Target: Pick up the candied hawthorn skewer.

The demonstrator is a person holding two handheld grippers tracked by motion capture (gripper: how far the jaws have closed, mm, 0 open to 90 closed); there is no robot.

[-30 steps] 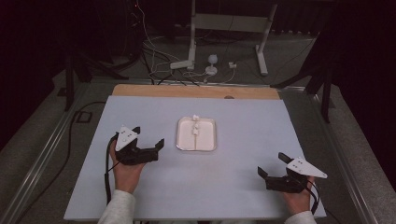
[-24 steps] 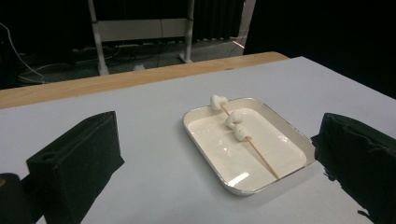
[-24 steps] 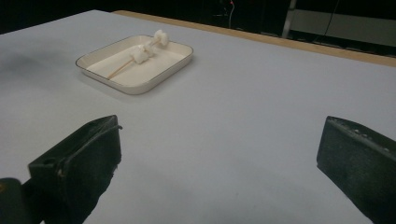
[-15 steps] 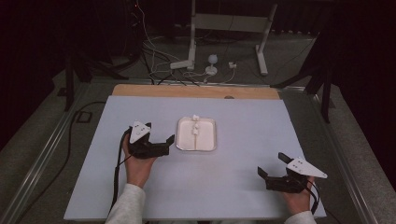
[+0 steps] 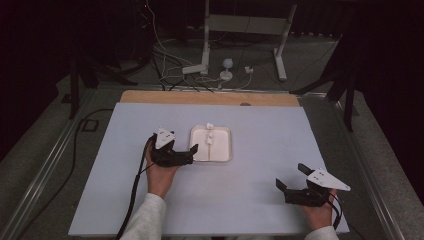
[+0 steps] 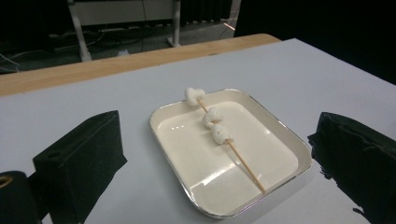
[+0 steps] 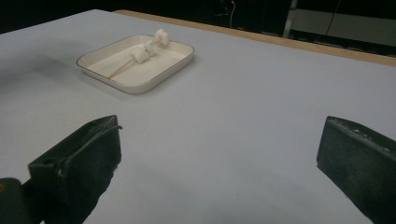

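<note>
Having slid rightward to the tray (image 5: pixel 223 156), left gripper (image 5: pixel 193 150) now jaws spread, poised for the marshmallow skewer (image 6: pixel 219 135) lying inside; right gripper (image 5: pixel 289 178) parked wide open, well apart.

Both grippers (image 5: pixel 192 151) (image 5: pixel 288 177) have black jaws, grey three-cornered top plates, black trailing cables; sleeves white.

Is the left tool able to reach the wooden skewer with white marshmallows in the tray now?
Probably yes: the left tool is open beside the white rectangular tray, and nothing lies between it and the wooden skewer.
</note>
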